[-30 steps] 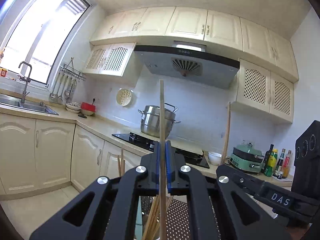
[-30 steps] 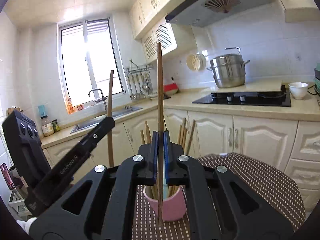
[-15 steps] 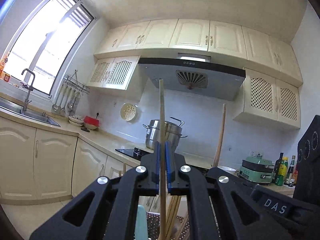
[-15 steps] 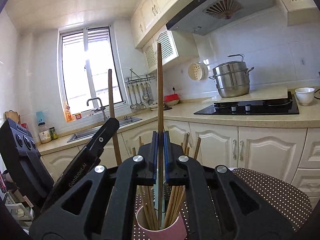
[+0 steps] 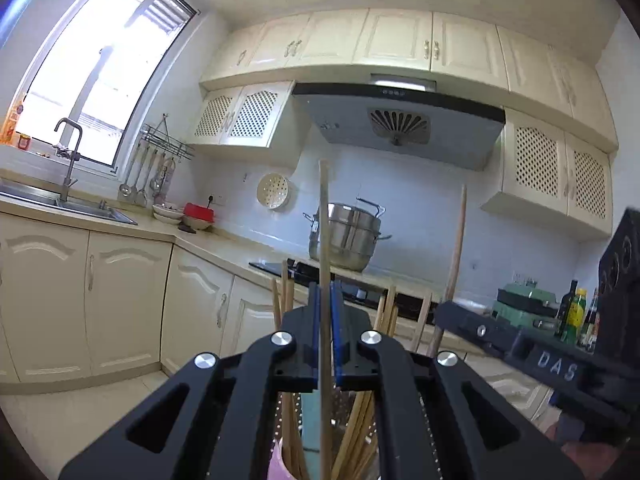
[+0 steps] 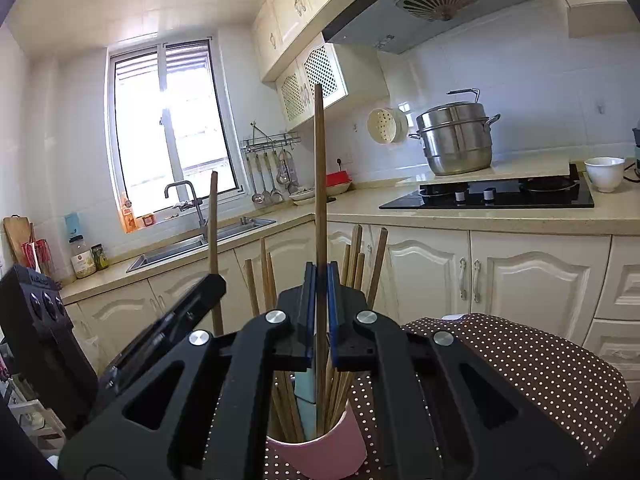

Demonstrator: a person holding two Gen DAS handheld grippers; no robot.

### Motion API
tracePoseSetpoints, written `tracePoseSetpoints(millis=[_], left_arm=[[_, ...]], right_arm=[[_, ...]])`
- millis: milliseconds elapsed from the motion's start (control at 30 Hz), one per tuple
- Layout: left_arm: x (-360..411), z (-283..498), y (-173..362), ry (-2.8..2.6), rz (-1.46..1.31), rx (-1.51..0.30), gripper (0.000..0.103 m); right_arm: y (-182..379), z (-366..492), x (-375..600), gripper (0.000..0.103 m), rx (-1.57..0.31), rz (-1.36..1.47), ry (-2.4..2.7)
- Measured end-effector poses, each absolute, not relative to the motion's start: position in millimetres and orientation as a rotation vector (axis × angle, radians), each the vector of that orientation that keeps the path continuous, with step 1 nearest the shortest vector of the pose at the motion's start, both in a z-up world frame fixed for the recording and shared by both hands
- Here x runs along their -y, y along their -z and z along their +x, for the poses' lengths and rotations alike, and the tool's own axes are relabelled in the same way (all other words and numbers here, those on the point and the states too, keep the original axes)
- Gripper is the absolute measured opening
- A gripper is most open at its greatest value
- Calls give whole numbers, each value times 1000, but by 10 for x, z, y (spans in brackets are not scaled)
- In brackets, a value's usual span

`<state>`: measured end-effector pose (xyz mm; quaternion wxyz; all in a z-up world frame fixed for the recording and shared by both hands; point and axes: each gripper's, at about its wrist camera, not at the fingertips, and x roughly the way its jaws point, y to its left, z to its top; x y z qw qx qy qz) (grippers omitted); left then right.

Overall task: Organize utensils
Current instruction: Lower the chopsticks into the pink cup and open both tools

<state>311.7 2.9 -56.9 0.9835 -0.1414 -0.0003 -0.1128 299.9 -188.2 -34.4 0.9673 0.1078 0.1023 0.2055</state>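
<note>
With 2 chopsticks clamped upright, 1 in the left gripper (image 5: 325,332) and 1 in the right gripper (image 6: 319,312), tips entering the pink cup (image 6: 320,454), a crooked release risks toppling it.

I see a bright kitchen. Sun comes in through a tall window with a white frame (image 6: 172,128), above a shiny metal sink (image 6: 200,242) with a bent tap (image 6: 186,196). Cream wooden cupboards (image 5: 400,40) hang high on the white tiled wall (image 5: 420,216), and more cream doors (image 6: 532,280) sit under the pale stone bench (image 6: 480,218). A grey cooker hood (image 5: 400,120) hangs over a black glass stove (image 6: 492,196). The floor (image 5: 72,408) is pale.
</note>
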Motion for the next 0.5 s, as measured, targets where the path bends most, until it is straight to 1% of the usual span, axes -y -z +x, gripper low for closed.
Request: tracePoseSetpoints(millis=[167,367,500], left_arm=[[-26,3104,384,199,-317,100,5],[74,3225,337,178,-319,144,5],[166,3318,414,155,-278,148,5]], right_arm=[[321,2966,1896,6,-196,217,-415],[340,2986,1904,6,-200,228,-427],[368,3015,1908,6,-197,229,-428]])
